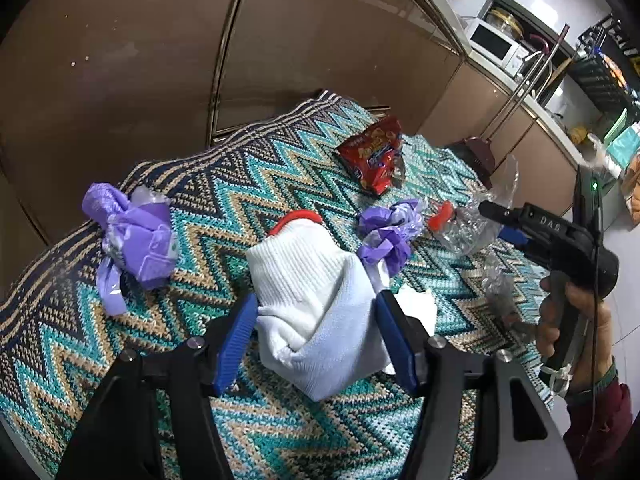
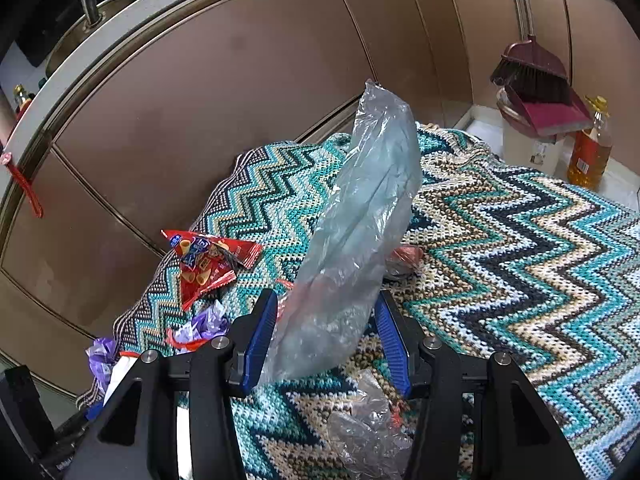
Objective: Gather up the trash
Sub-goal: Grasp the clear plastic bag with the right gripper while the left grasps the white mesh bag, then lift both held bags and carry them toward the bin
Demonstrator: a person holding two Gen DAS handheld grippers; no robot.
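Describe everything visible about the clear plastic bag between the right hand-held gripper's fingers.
The clear plastic bag is thin, crinkled, see-through film with a faint grey-blue tint. It stands up long and narrow, leaning slightly, its top free in the air. Its lower end sits between the blue pads of the right hand-held gripper, above the zigzag knitted blanket. Whether the pads press it is unclear.

Zigzag knit blanket point(image 2: 520, 240), broom point(image 2: 532, 68), oil bottle point(image 2: 592, 148), microwave point(image 1: 496, 42)

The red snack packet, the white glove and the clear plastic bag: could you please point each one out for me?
red snack packet point(image 1: 374, 156), left wrist view, middle of its printed face.
white glove point(image 1: 316, 304), left wrist view, middle of the knitted body.
clear plastic bag point(image 2: 360, 232), right wrist view, middle of the upright film.
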